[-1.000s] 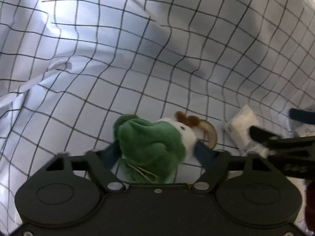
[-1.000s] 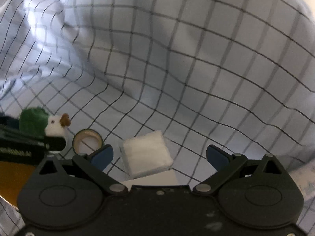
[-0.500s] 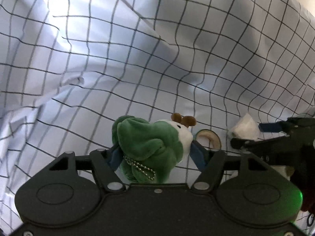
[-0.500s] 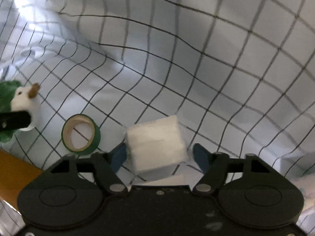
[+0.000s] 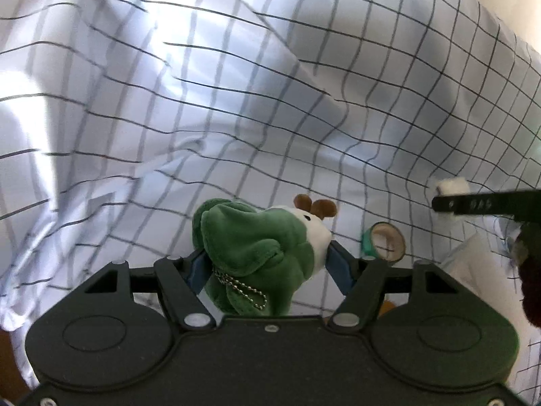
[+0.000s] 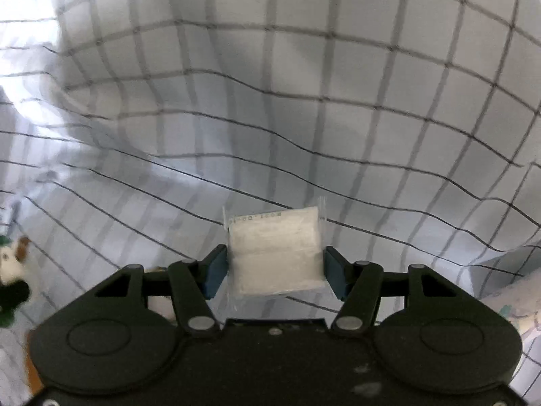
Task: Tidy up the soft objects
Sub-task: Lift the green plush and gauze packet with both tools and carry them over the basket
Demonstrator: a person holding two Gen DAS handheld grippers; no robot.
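both sets of jaws pinch soft things: left a fuzzy green plush toy, right a white plastic-wrapped pad.

white packet: a line of small print along its top edge (mirrored or upside down, digits too blurred to read)
elsewhere: no legible text

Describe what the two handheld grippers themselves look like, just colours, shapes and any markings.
Both look identical. The left gripper has a matte black body with two round raised discs, angled black linkage arms on silver pivot pins, and blue fingers. The right gripper repeats this, with pale scuffs on its housing. Seen side-on from the left wrist, its finger is a thin black bar with small holes. No cables or sleeves show.
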